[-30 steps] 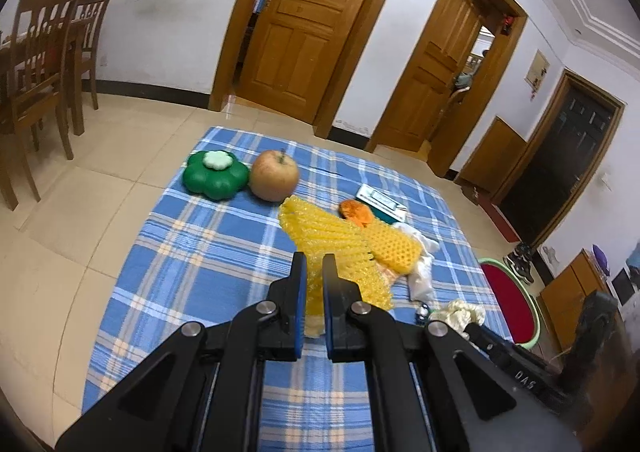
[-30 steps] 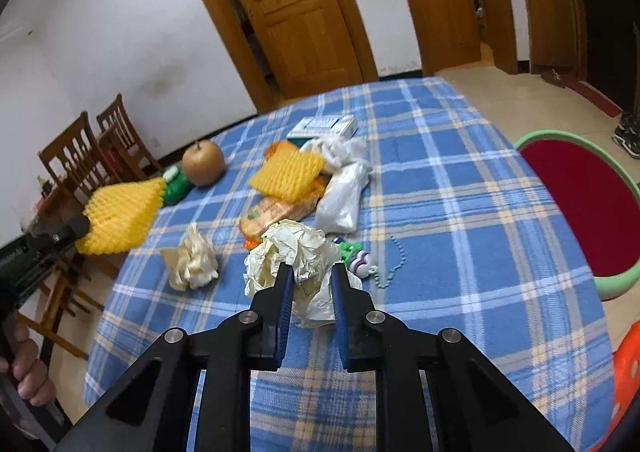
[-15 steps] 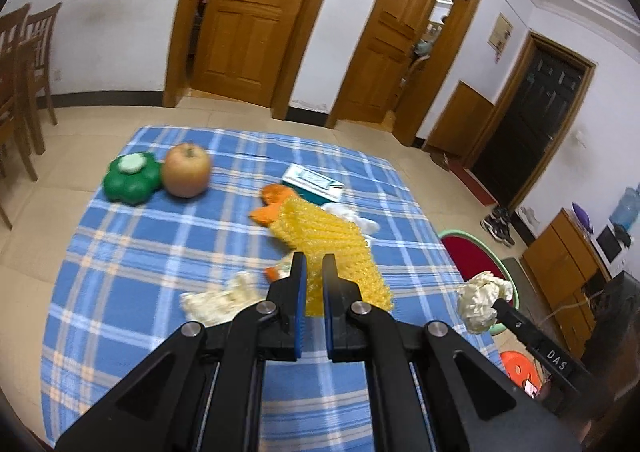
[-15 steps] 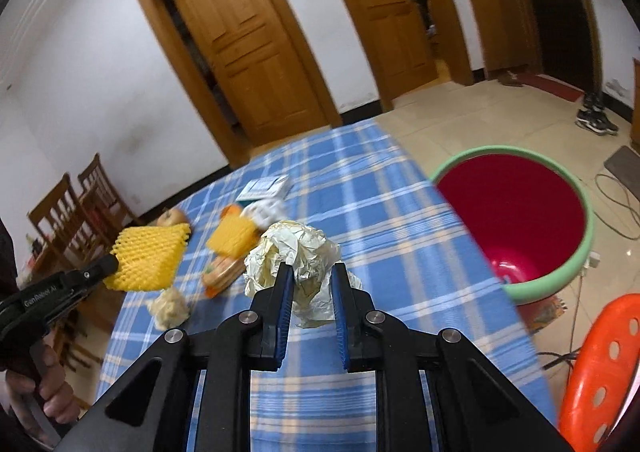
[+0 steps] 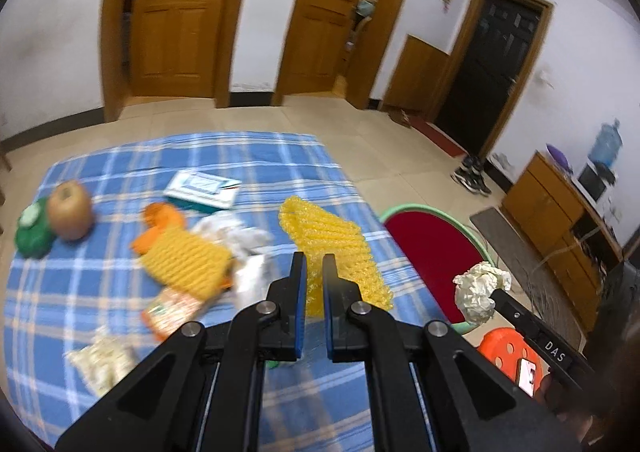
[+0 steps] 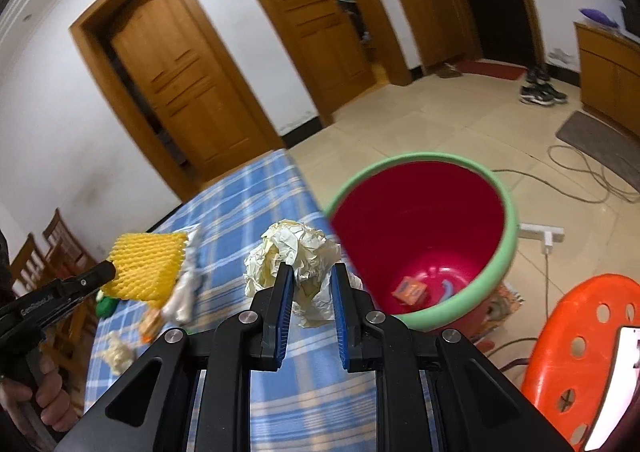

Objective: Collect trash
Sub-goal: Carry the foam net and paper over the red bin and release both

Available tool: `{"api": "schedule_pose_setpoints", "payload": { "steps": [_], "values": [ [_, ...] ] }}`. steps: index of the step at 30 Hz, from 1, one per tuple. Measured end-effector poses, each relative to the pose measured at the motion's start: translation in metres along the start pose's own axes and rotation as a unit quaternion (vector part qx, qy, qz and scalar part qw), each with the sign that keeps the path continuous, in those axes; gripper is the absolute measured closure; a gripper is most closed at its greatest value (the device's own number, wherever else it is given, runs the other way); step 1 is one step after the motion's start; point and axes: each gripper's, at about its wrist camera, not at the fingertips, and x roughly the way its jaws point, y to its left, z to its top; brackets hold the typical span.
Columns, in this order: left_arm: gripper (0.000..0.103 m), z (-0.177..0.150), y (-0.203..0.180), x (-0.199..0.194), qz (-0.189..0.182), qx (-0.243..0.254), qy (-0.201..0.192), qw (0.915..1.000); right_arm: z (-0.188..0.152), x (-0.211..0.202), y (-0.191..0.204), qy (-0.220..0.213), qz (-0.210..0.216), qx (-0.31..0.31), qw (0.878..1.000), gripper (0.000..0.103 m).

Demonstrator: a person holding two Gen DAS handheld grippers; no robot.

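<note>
"DAS" on right hand-held gripper (image 5: 486,298), gripping paper wad (image 6: 294,258), "GenRobot.AI" on left hand-held gripper (image 6: 108,272)

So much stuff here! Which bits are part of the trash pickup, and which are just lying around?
Part of the job:
- yellow foam net, in the left hand-held gripper
- crumpled paper ball, in the right hand-held gripper
- red bin
- wrappers on the table

Just lying about:
- apple
- orange stool
- shoes
</note>
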Motion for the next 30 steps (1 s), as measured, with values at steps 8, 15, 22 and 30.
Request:
{"api": "schedule_pose_setpoints", "payload": {
  "steps": [8,15,22,30],
  "values": [
    [0.097,0.013,-0.055,0.053,-0.035,0.043,0.027,0.9981,0.008,0.014,-0.045,0.009,-0.035,0.04,0.999,0.083],
    [0.097,0.018,-0.09,0.098,-0.053,0.074,0.053,0.9944,0.011,0.027,-0.071,0.014,-0.051,0.06,0.997,0.083],
    [0.097,0.017,-0.112,0.135,-0.055,0.094,0.075,0.9912,0.016,0.034,-0.082,0.013,-0.058,0.065,0.996,0.082],
    [0.072,0.013,-0.115,0.145,-0.049,0.084,0.082,0.9919,0.016,0.036,-0.091,0.013,-0.059,0.071,0.996,0.082]
  ]
}}
